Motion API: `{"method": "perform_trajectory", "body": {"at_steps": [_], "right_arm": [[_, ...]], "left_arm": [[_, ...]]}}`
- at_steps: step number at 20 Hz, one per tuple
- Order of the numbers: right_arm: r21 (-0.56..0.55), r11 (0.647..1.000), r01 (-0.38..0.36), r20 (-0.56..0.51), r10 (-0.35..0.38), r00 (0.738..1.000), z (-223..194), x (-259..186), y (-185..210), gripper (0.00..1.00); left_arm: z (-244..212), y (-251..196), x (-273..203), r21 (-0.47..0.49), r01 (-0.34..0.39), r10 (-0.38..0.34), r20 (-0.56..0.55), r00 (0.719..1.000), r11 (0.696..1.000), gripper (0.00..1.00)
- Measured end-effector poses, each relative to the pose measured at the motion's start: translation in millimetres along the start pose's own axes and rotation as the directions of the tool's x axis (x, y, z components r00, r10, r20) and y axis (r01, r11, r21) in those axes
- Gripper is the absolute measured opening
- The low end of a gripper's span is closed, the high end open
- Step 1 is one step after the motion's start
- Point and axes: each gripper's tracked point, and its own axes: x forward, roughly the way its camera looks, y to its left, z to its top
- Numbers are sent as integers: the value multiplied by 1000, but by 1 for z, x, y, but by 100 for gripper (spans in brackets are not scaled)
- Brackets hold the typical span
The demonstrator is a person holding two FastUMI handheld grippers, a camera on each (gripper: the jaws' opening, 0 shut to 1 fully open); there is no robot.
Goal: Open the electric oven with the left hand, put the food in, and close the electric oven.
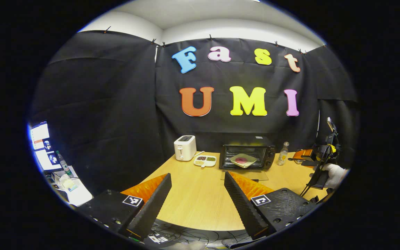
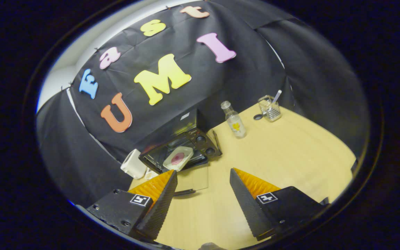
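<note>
Oven [image 1: 248,156] sits with its glass door [image 1: 245,175] down flat; the plate of food [image 1: 242,160] rests inside it; both the left gripper [image 1: 198,199] and right gripper [image 2: 202,201] gape wide, holding nothing, well back from the oven.

1. The booth is being enclosed by black cloth [image 1: 116,104], which is hanging in broad panels behind and beside the table.
2. The cloth is being held along its top edge by small clips [image 1: 210,36].
3. A white wall [image 1: 221,29] and a pale ceiling [image 1: 193,12] are being shown above the cloth.
4. The scene is being lit evenly from above.
5. A light wooden table [image 1: 200,198] with a rounded near edge is being seen in the middle.
6. Screens [image 1: 42,144] are glowing at the far left, beside a cluttered white desk [image 1: 76,194].
7. Cables [image 1: 193,236] are lying below the table edge.
</note>
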Motion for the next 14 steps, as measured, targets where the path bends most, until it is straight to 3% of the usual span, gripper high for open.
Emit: {"method": "perform_trajectory", "body": {"at_steps": [5, 7, 8, 11, 14], "right_arm": [[-242, 969, 51, 64, -37, 997, 18, -65, -58, 94], [-311, 950, 30, 55, -14, 998, 23, -79, -74, 95], [-340, 940, 32, 53, -14, 998, 27, -82, -82, 100], [-430, 903, 8, 44, 12, 999, 46, -88, -101, 96], [-497, 868, 5, 37, 15, 999, 60, -88, -119, 100]], "left_arm": [[-22, -66, 28, 33, 95, -93, -38, 995, 995, 96], [-36, -95, 47, 58, 117, -113, -54, 992, 991, 96], [-46, -108, 57, 62, 116, -112, -71, 991, 991, 96], [-85, -148, 82, 23, 131, -127, -139, 982, 991, 97], [-119, -175, 111, 64, 146, -130, -207, 970, 987, 97]]}}
